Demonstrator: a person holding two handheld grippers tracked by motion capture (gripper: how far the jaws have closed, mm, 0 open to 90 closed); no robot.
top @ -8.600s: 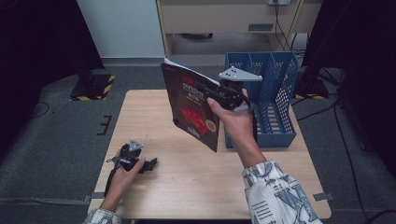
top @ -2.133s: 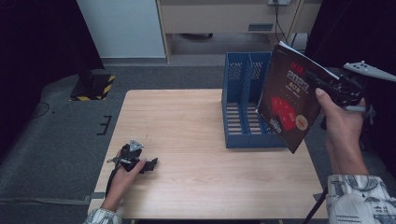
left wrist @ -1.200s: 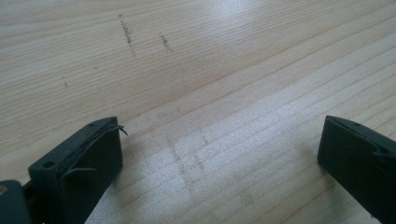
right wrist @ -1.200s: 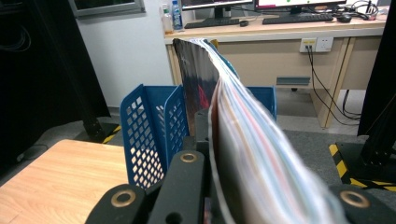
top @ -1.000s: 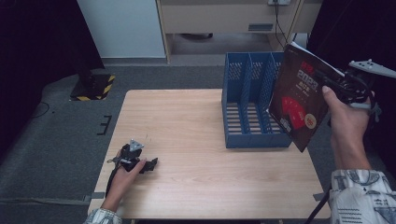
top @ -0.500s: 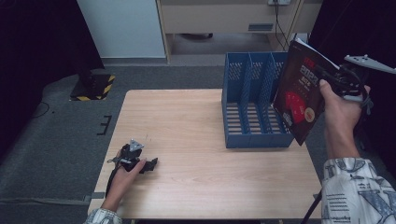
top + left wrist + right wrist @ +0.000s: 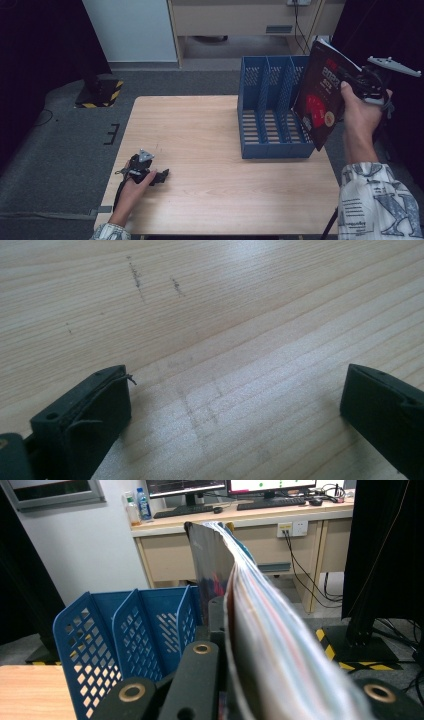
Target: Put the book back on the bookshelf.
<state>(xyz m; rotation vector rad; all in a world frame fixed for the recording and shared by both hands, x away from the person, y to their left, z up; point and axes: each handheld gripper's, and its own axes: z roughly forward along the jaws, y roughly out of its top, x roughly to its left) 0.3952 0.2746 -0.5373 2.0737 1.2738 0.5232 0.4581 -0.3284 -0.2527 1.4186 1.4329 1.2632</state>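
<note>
My right gripper [image 7: 356, 82] is shut on the edge of a black and red magazine [image 7: 322, 97]. It holds the magazine upright in the air, over the right end of a blue file rack [image 7: 241, 110]. In the right gripper view the magazine's fanned pages [image 7: 260, 620] rise between the jaws, with the rack's dividers [image 7: 125, 640] below and to the left. My left gripper [image 7: 161, 176] lies on the wooden table [image 7: 200, 125] at the front left, with a hand on it. Its jaws stand wide apart in the left gripper view [image 7: 235, 390], with only bare wood between them.
The rack stands on the table's right half and has three slots. Beyond the table are a white panel, a desk with monitors [image 7: 190, 487] and a bottle [image 7: 143, 505]. Black curtains hang at both sides. A yellow and black striped base [image 7: 100, 92] sits on the floor.
The magazine went from over the table's middle to the rack's right side. In the last second the right hand edged it slightly toward the rack. The left gripper stayed still.
</note>
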